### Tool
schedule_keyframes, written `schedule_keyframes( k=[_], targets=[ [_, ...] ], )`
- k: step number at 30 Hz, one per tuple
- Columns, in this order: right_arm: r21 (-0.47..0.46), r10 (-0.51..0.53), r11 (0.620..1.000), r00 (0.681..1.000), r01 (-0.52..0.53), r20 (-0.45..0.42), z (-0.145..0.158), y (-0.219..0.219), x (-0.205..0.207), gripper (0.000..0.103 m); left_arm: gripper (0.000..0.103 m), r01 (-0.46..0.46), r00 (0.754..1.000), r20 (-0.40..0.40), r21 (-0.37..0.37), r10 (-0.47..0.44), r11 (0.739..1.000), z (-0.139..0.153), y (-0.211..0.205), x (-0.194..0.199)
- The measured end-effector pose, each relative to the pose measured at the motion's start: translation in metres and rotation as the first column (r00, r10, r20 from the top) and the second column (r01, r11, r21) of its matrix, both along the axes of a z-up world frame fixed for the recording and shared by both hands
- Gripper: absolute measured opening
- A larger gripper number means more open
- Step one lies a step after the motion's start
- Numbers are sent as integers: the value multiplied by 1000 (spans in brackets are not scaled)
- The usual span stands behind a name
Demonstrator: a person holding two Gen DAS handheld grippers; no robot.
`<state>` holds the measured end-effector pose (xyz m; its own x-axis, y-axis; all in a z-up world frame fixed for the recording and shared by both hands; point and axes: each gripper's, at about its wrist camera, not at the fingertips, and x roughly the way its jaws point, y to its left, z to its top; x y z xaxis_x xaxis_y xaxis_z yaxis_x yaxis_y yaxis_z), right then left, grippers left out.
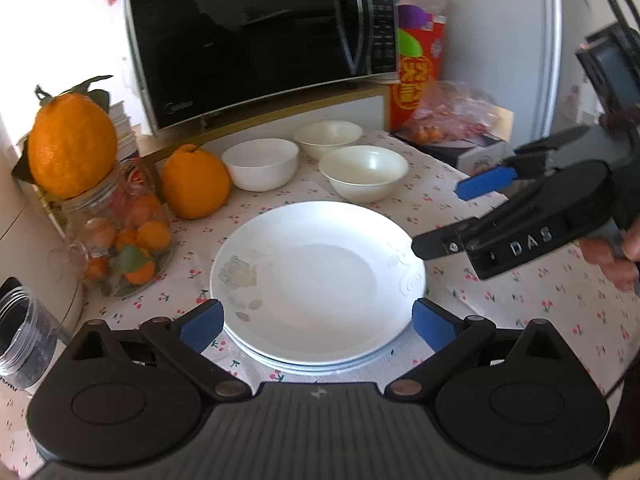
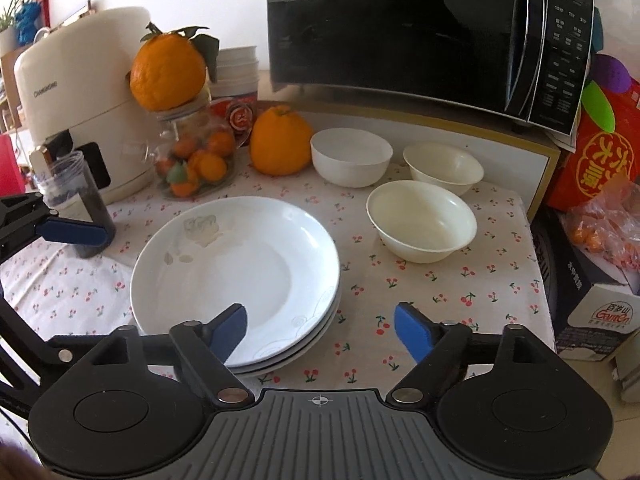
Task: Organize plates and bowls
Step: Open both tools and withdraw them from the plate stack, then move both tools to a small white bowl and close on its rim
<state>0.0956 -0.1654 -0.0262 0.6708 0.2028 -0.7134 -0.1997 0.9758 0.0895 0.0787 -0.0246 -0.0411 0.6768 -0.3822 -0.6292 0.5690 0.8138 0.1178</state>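
A stack of white plates (image 1: 316,280) (image 2: 236,276) lies on the cherry-print cloth. Three white bowls stand apart behind it: one at the left (image 1: 260,162) (image 2: 351,155), one at the back (image 1: 328,137) (image 2: 443,167), one nearest the plates (image 1: 363,172) (image 2: 422,218). My left gripper (image 1: 318,324) is open and empty, its fingers at either side of the stack's near edge. My right gripper (image 2: 320,332) is open and empty, just right of the stack; it also shows in the left wrist view (image 1: 448,220).
A black microwave (image 1: 260,36) stands on a shelf behind the bowls. A large orange (image 1: 195,186) and a glass jar of small oranges (image 1: 120,240) stand at the left. A dark jar (image 2: 80,204) and a cream appliance (image 2: 80,92) are further left. Boxes (image 2: 592,280) line the right edge.
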Motion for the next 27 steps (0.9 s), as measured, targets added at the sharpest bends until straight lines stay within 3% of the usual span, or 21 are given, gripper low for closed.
schedule_keyframes(
  k=[8,12,20,27],
  targets=[
    [-6,-65,998,998,66,15,9,-5,24,93,103,-157,988,25,43,156,987,1,-11,21],
    [17,-93,996,995,93,20,19,-10,46,97,103,-238,971,-13,40,238,971,8,-9,45],
    [71,-140,988,990,138,31,21,-14,95,99,103,-322,946,-21,79,324,944,21,-18,90],
    [165,-192,969,981,185,31,13,-28,132,100,103,-421,903,-88,19,421,907,19,-21,136]
  ],
)
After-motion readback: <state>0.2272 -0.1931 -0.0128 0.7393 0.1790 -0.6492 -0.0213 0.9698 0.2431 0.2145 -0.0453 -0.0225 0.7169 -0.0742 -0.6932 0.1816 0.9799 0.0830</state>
